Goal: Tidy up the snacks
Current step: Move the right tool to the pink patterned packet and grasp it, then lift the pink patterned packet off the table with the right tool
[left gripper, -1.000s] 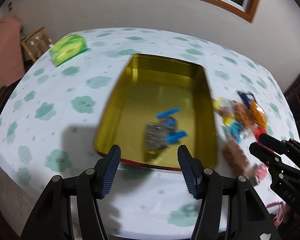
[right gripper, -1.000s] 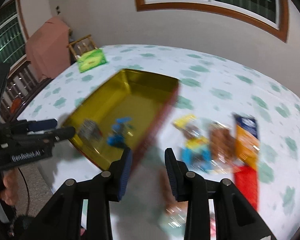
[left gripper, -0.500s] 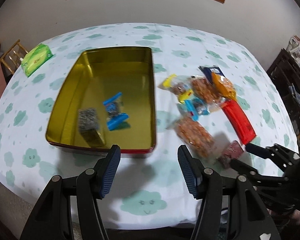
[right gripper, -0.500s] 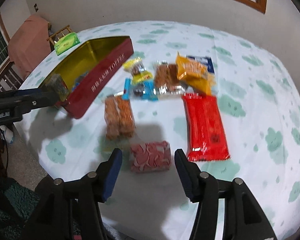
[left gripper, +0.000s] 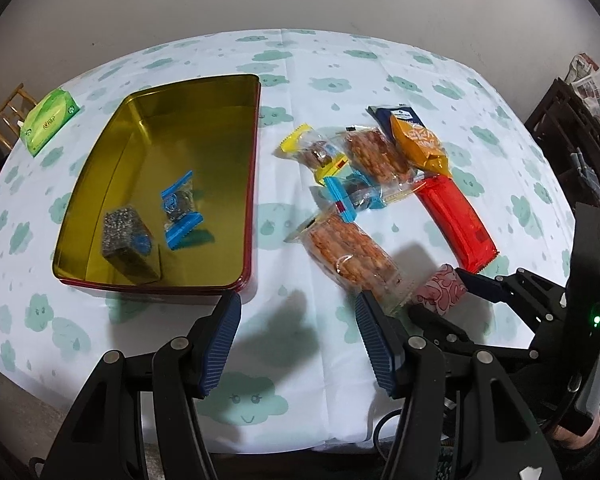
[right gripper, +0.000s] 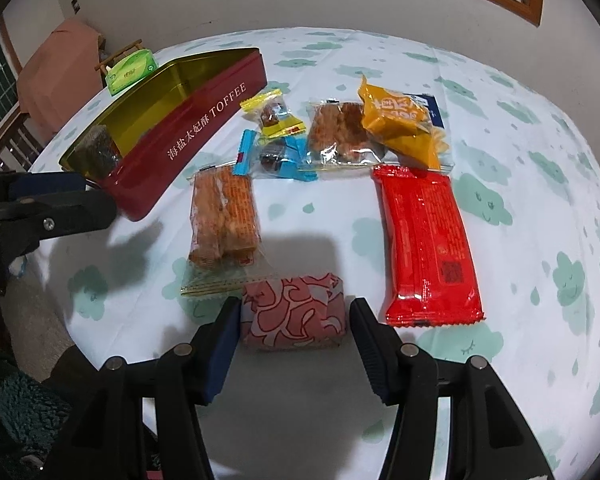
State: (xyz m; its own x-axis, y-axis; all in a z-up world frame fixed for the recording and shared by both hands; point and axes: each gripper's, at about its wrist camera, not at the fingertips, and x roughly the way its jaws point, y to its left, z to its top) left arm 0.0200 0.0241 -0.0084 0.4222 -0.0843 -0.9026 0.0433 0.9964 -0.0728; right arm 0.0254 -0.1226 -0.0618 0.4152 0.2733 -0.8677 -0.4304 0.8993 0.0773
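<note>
Far left, a green tissue pack (right gripper: 131,71) sits at the worktop (left gripper: 340,68) edge; its print is too small for me to read. Next, the toffee tin (right gripper: 204,116), open, gold inside, red wall lettered "TOFFEE" after a run of Chinese characters; in it already a dark speckled block (left gripper: 127,240) and a blue-wrapped candy (left gripper: 180,208). My left gripper (left gripper: 298,340) hangs over bare cloth just beside the tin's near corner, fingers spread, nothing between them. Right of the tin, the loose snacks: a clear pack of orange crackers (right gripper: 224,220), a yellow-ended candy (right gripper: 276,116), a blue-ended candy (right gripper: 276,160), a clear bag of brown biscuits (right gripper: 340,132), an orange packet (right gripper: 400,124) with white characters I can't make out lying on a dark blue packet (right gripper: 428,106), and a long red packet (right gripper: 424,240) with fine print and a square code, unreadable. My right gripper (right gripper: 294,320) straddles the pink swirl-patterned block (right gripper: 294,318); its fingers have just been opening and stand apart, the left one about touching the wrapper, the right one clear, so no pinch yet. Risks as I judge them: the cracker pack's crimped tail lies against the left finger (right gripper: 220,340) and could get caught in the close; closing off-centre could shove the block sideways toward the near worktop edge; a soft wrapper may crush or slip; on the carry, the left gripper sits in the path to the tin and could be struck.
</note>
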